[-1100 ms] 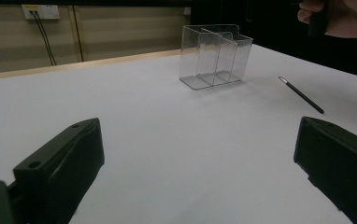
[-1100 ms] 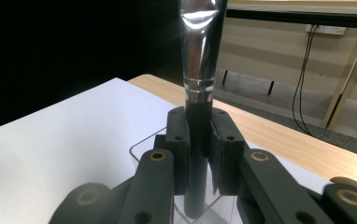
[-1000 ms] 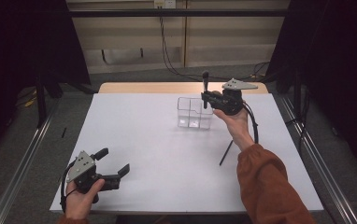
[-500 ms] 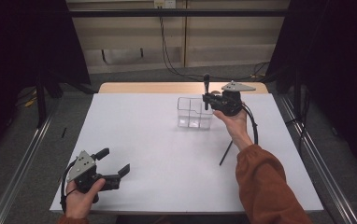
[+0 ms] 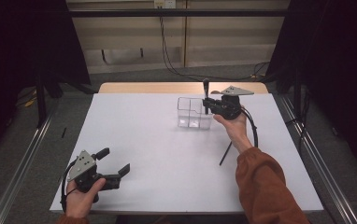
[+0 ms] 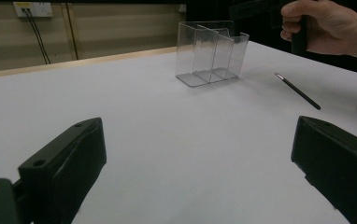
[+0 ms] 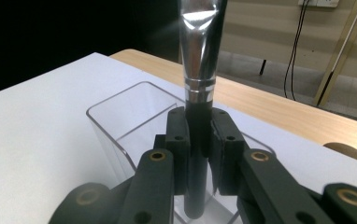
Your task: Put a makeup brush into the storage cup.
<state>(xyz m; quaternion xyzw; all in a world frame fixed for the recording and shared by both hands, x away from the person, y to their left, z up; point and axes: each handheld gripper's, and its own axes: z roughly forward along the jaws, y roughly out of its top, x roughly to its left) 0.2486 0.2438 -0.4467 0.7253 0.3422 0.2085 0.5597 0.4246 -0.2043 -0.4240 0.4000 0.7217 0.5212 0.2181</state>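
Work in hand: standing a makeup brush (image 7: pixel 198 88) upright in the clear organizer (image 5: pixel 194 113) at the far side of the table (image 5: pixel 158 154).
Right tool (image 5: pixel 212 105): jaws closed tight on the brush's black handle, just below the silver ferrule; the right gripper view shows the handle pinched between both pads.
Brush position: upright, handle end down, already below the organizer's rim and inside its right-hand end compartment as the high view shows it; whether the tip touches the floor of the compartment I cannot tell.
Left tool (image 5: pixel 113 167): jaws wide apart, nothing between them, resting near the front left corner of the table, well apart from the organizer.
Done so far: brush picked up, carried over the organizer and partly lowered in.
Still to do: lower the brush until it rests on the bottom, then let go and lift clear.
Also waiting: a thin dark pencil-like stick (image 5: pixel 225 153) lies flat on the table beside the right forearm, outside the organizer; it looks like the next item to go in.
Other compartments: appear empty.
Progress estimate: first item nearly placed, second untouched.
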